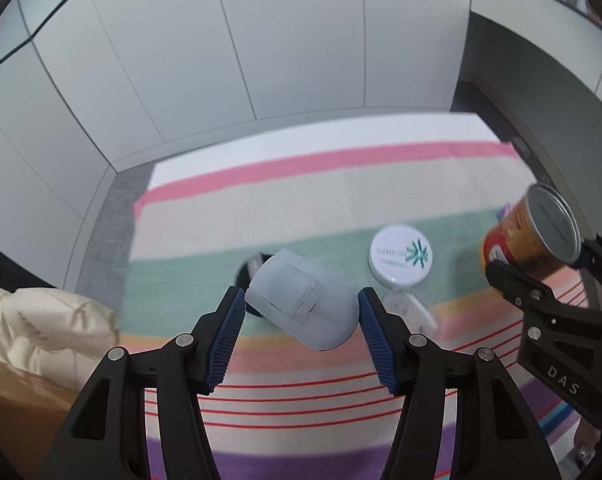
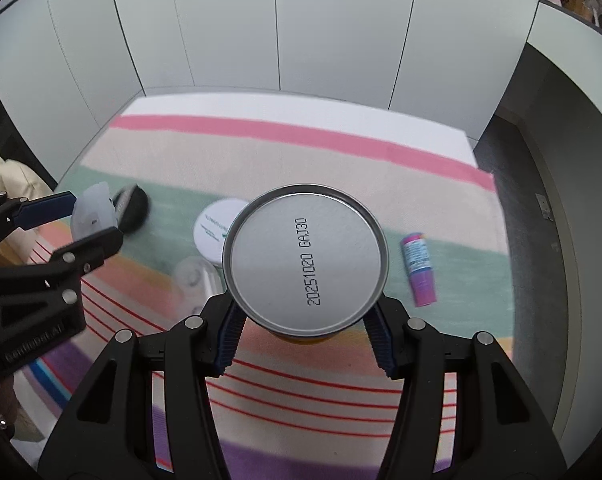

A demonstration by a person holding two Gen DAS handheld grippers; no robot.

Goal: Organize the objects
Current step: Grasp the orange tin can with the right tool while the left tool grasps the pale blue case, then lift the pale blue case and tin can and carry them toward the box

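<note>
While the striped blanket spreads below me, my right tongs are clenched on the snack can, its long axis running straight ahead, metal base facing the camera. My left tongs grip the pale plastic case crosswise, rounded end toward the right finger. Ahead lie the white round tin, nearer my right, and the purple tube, pointing away from me.

We've got both wrist cams looking down along their fingers, close over the striped rug. They share the white round tin, and each catches the other gripper.
</note>
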